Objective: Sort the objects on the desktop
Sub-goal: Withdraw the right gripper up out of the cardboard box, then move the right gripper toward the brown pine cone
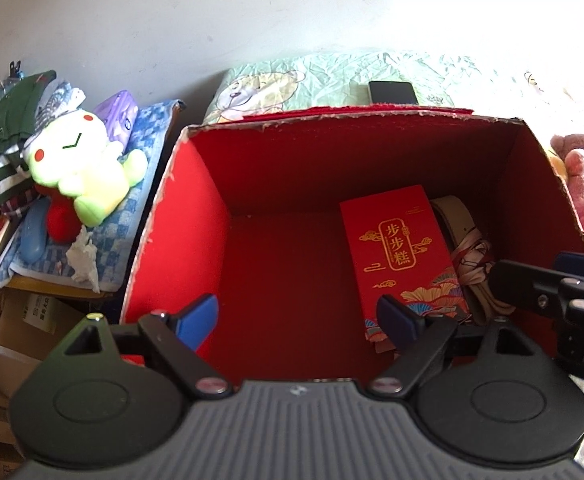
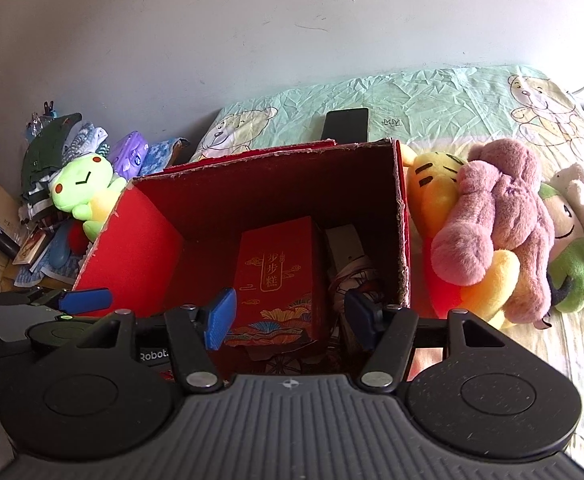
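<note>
You are hovering both spread, empty claws, left gripper (image 1: 298,320) and right gripper (image 2: 289,316), over the red box (image 1: 195,216); the red packet (image 1: 396,256) is lying at 3 o'clock inside, already sorted.

Rough, ragged cardboard edges on the red box (image 2: 402,240), a smooth printed paper packet (image 1: 400,256) inside, fuzzy plush on the green toy (image 1: 79,168) and pink toy (image 2: 496,224), and crinkled cloth on the bedsheet (image 2: 432,104).

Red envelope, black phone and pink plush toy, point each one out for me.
red envelope (image 1: 396,248), left wrist view, gold label.
black phone (image 2: 346,124), right wrist view, screen centre.
pink plush toy (image 2: 500,216), right wrist view, body.
</note>
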Motion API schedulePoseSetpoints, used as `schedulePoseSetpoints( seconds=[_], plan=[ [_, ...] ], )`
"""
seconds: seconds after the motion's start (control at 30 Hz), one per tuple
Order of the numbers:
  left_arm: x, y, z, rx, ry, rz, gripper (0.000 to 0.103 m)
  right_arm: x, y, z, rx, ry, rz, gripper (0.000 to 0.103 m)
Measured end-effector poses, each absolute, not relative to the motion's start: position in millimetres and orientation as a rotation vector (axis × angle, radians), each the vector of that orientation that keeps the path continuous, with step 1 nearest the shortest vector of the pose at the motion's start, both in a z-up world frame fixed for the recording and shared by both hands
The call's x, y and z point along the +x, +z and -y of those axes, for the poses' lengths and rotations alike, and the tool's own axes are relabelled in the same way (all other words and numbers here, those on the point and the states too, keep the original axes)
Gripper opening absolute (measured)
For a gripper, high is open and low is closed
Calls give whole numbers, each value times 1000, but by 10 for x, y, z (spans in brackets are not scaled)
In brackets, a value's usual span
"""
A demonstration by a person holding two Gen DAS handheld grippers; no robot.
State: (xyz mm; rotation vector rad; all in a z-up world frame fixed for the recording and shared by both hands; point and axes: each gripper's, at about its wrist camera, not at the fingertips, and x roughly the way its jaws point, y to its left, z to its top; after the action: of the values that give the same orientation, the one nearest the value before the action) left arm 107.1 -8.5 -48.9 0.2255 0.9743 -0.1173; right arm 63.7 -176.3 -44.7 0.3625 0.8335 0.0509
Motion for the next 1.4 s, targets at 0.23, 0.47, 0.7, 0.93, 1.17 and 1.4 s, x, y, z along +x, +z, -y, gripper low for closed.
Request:
schedulePoseSetpoints(
  seconds=[0.23,0.47,0.7,0.93,1.17,1.4],
  plan=[
    [981,-397,162,224,-133,-954,85,536,-421,1854,408,39,-808,64],
    [823,-298,270,211,-105,-931,85,386,-352,1944,387,70,-791,64],
    [568,-161,405,181,-75,-911,85,217,-269,2118,364,107,-774,64],
    [309,-125,537,153,-40,-909,85,63,-281,2260,353,149,-781,63],
    [81,-219,645,135,-13,-935,88,-98,-370,2364,350,179,-803,62],
    [-51,-442,759,127,-21,-1000,90,-235,-520,2460,351,172,-849,62]
  ],
)
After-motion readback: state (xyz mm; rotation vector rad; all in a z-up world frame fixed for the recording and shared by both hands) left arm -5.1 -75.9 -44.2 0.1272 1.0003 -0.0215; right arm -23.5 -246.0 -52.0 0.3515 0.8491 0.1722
